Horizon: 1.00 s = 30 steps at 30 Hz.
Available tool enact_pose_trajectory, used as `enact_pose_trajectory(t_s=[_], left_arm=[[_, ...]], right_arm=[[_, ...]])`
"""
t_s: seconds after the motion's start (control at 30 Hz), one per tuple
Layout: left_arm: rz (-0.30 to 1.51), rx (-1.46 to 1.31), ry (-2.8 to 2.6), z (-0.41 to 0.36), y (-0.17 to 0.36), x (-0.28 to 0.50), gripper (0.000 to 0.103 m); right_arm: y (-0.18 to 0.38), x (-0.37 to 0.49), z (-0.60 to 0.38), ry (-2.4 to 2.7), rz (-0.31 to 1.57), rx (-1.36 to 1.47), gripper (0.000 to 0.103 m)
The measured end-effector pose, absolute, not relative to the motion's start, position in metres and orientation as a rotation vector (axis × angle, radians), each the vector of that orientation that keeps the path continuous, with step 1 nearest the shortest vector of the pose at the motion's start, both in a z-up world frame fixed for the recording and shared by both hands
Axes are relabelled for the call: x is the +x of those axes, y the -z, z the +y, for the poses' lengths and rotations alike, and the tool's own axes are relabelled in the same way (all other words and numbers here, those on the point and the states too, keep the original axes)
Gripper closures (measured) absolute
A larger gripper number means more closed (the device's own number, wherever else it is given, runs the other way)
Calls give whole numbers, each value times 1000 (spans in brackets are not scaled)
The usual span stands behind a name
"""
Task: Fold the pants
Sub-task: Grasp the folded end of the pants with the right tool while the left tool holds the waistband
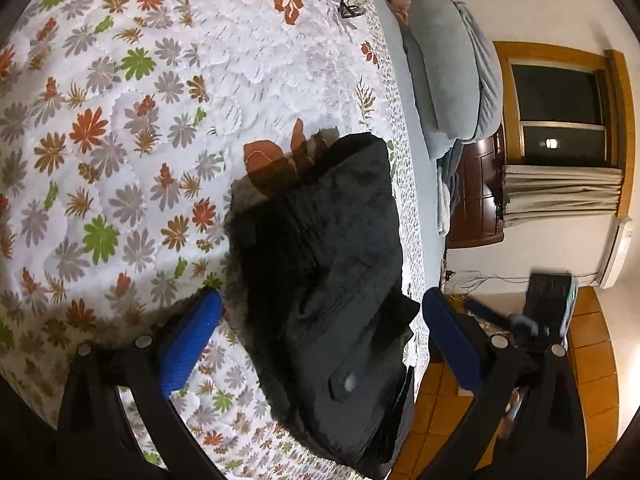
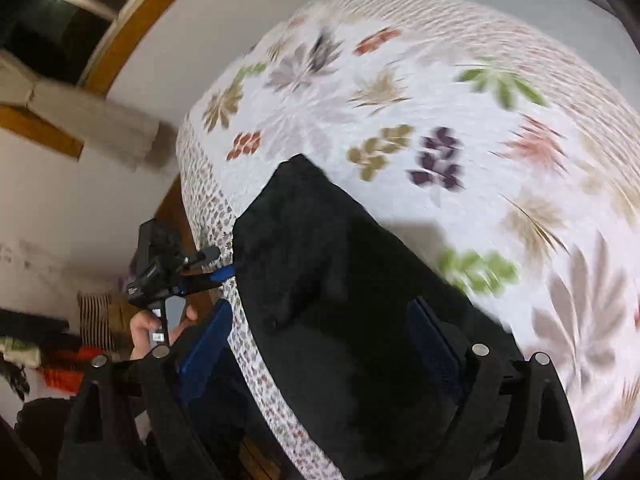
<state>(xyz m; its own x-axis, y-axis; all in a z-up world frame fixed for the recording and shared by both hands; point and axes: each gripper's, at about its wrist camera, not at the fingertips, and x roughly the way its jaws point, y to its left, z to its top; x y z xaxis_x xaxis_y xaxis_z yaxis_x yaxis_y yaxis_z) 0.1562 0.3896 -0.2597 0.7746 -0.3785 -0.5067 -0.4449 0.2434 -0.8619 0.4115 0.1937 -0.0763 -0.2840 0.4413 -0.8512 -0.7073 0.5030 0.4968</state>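
Note:
Black pants (image 1: 320,240) lie folded into a thick bundle near the edge of a bed with a white floral quilt (image 1: 120,120). My left gripper (image 1: 320,296) hovers over their near end, open; one blue pad (image 1: 192,344) is above the quilt, the other (image 1: 452,340) past the bed's edge. In the right wrist view, which is motion-blurred, the pants (image 2: 340,280) fill the gap of my open right gripper (image 2: 322,308), and the pads stand clear of the cloth. The left gripper (image 2: 220,263), held by a hand (image 2: 146,332), sits at the bed edge. The right gripper (image 1: 536,308) shows blurred beside the bed.
A heap of grey bedding (image 1: 452,80) lies at the far end of the bed, and a small dark object (image 1: 351,2) stands on the quilt. Beyond the edge are an orange tiled floor (image 1: 592,360), a wood-framed window (image 1: 560,112) and piled clothes (image 2: 56,372).

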Motion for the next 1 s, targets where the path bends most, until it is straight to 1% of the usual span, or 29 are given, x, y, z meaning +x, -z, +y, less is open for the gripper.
enact_pose_trajectory(t_s=[0.2, 0.27, 0.37, 0.47, 0.5, 0.6, 0.67, 0.77, 0.87, 0.93, 0.97, 1.0], left_arm=[[744, -1345, -34, 388, 257, 160, 3], [756, -1328, -38, 387, 256, 163, 3], [727, -1340, -21, 387, 254, 161, 3], [691, -1367, -31, 389, 257, 157, 5], [693, -1367, -42, 389, 257, 157, 7], [697, -1360, -54, 388, 257, 155, 7], [704, -1346, -57, 387, 256, 156, 7], [701, -1339, -60, 386, 257, 157, 4], [694, -1334, -71, 383, 257, 158, 3], [691, -1317, -78, 382, 256, 155, 5], [694, -1306, -86, 380, 255, 154, 9], [700, -1294, -102, 377, 254, 150, 24]], right_arm=[[133, 422, 287, -1201, 1581, -425, 13], [147, 425, 308, -1225, 1606, -450, 13], [164, 428, 334, -1272, 1628, -460, 13], [175, 428, 350, -1307, 1646, -474, 13], [179, 428, 355, -1316, 1659, -479, 13], [188, 425, 367, -1342, 1681, -513, 13], [195, 423, 375, -1349, 1696, -537, 13], [204, 420, 387, -1354, 1713, -568, 13], [211, 420, 395, -1358, 1731, -587, 12], [214, 418, 398, -1361, 1741, -601, 12], [215, 417, 401, -1360, 1742, -609, 12], [215, 416, 402, -1362, 1743, -614, 13]])
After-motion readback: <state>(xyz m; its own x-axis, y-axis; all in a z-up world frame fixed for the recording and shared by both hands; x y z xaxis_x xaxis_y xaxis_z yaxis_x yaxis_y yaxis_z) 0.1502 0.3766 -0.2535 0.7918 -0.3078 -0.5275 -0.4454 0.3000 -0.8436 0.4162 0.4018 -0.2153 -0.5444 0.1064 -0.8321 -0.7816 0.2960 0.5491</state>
